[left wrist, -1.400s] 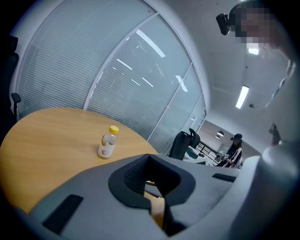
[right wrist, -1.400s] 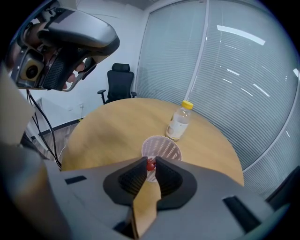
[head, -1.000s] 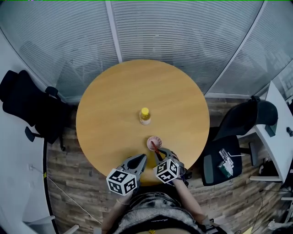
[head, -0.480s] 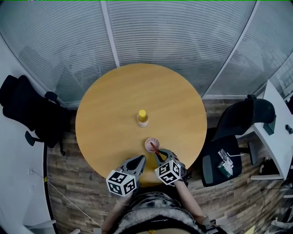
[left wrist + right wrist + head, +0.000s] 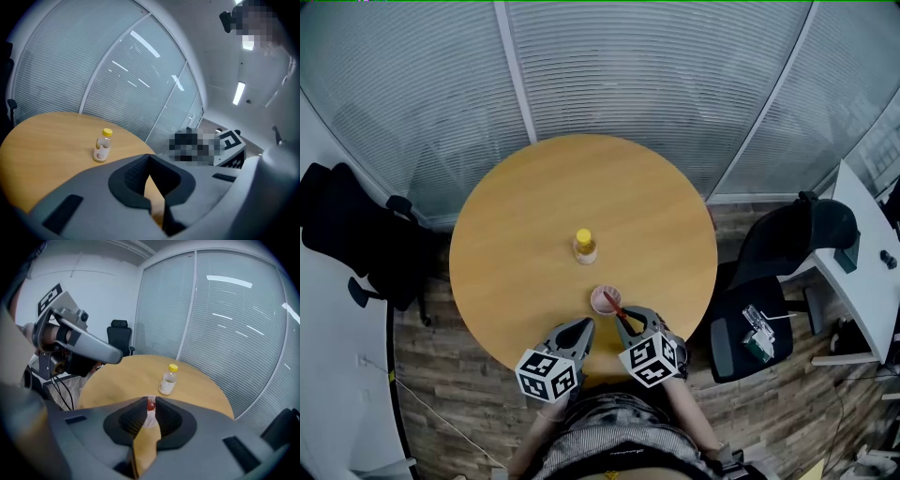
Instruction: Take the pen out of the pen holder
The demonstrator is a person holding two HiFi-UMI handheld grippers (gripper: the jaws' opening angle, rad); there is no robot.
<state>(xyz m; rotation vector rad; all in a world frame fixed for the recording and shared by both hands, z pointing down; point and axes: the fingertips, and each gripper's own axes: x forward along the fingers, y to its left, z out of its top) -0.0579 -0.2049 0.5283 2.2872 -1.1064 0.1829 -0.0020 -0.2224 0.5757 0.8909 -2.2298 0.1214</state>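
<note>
1. My right gripper [image 5: 150,399] has its jaws pinched on the red top of the pen [image 5: 150,405], with a pad pressed against each side of it.
2. The pen is in the pen holder [image 5: 598,298], a small pinkish cup on the near part of the round wooden table [image 5: 525,206]. It stands tilted, its upper end leaning toward me and into my right gripper.
3. My left gripper [image 5: 149,157] holds nothing. Its jaw tips are closed against each other, and it hovers over the table's near edge, just beside the right gripper and to the left of the holder.
4. A clear bottle [image 5: 584,247] with a yellow cap stands upright near the middle of the table, beyond the holder and apart from it.
5. A black office chair [image 5: 792,248] sits off the table's right side, and another dark chair [image 5: 347,225] off its left. Glass walls with blinds curve behind the table.
</note>
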